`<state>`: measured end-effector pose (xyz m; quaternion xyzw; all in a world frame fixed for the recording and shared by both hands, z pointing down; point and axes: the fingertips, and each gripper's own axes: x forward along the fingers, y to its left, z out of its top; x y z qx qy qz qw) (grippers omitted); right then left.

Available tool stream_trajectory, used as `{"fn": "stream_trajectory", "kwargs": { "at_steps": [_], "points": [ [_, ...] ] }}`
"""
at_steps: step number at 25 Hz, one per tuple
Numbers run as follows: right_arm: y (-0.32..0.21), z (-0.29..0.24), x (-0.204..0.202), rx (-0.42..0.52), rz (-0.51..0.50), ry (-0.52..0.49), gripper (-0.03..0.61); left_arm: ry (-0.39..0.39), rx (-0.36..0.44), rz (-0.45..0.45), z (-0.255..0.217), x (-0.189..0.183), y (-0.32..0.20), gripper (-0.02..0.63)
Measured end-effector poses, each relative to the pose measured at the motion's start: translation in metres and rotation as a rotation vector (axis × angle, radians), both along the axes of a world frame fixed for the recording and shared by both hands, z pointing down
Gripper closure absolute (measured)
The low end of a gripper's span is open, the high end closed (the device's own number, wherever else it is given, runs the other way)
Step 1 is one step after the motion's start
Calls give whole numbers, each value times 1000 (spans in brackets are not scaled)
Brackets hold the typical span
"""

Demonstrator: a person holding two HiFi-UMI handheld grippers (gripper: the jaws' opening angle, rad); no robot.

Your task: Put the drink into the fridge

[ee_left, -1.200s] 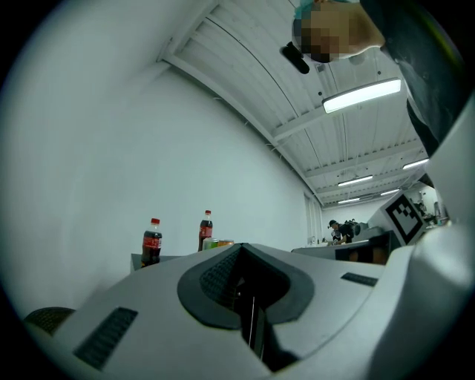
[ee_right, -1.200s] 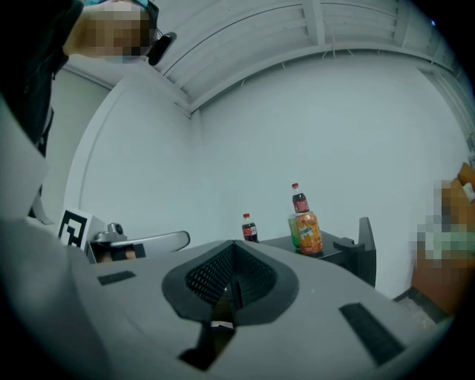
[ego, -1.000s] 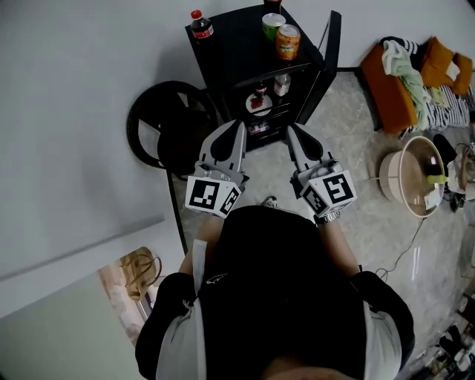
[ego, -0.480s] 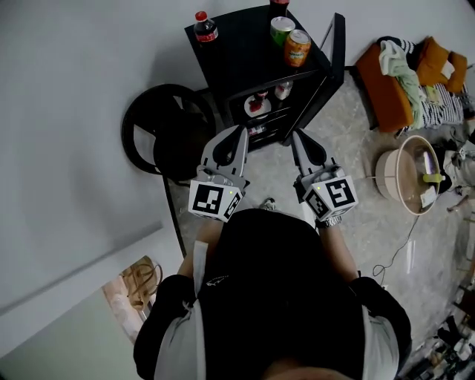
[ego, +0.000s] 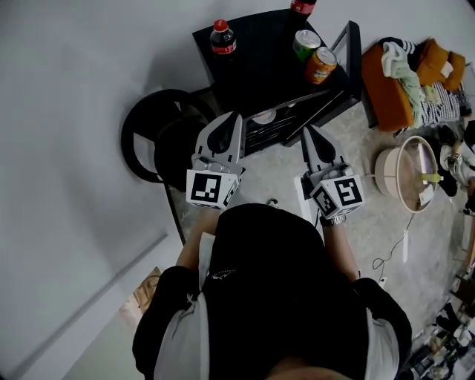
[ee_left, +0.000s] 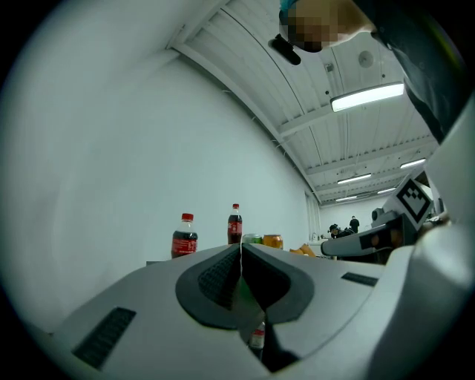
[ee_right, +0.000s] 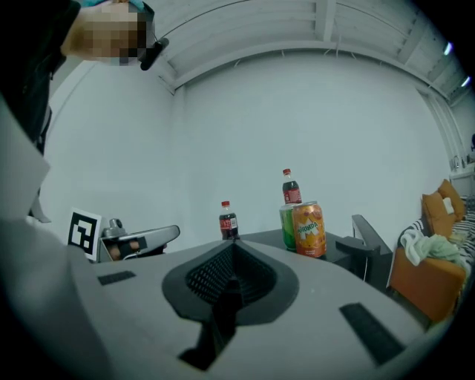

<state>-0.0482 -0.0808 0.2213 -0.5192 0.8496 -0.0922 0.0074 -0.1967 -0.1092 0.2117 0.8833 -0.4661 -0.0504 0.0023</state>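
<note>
**Both grippers close in on the open fridge, jaws clenched and empty**

Over the last second both grippers have moved up toward the black fridge [ego: 260, 61], and the head view now shows less of its shelves. At far left a black round object [ego: 145, 137] sits on the floor beside the fridge. The left gripper [ego: 237, 117] points at the fridge front, its jaws clenched together with nothing between them. The drinks all stand on the fridge's top, none of them held. A cola bottle [ego: 223, 37] is at the left corner and a second cola bottle [ego: 301, 7] at the back. A green can [ego: 305, 43] and an orange soda can [ego: 322, 64] stand just beside each other near the right edge. The right gripper [ego: 307, 130] hovers near the open door [ego: 354, 44], jaws likewise pressed together and empty. Further right are an orange seat [ego: 386, 93] heaped with clothes and a round beige basin [ego: 389, 178].
</note>
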Motion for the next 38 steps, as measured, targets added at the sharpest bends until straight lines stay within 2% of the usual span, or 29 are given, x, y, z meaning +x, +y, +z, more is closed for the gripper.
{"fn": "stream_trajectory", "kwargs": {
  "at_steps": [8,20,26,31,38],
  "points": [
    [-41,9,-14,-28,67,16,565,-11,-11,24,6,-25,-67,603],
    [-88,19,-32,-60,154,42,565,-15,-35,103,21,-38,-138,593],
    [-104,24,-33,-72,205,54,565,-44,-50,123,28,-43,-166,483],
    [-115,28,-42,-79,218,51,565,-63,-81,200,37,-37,-177,368],
    [-126,33,-47,-101,233,58,565,-69,-77,233,37,-31,-196,301]
  ]
}}
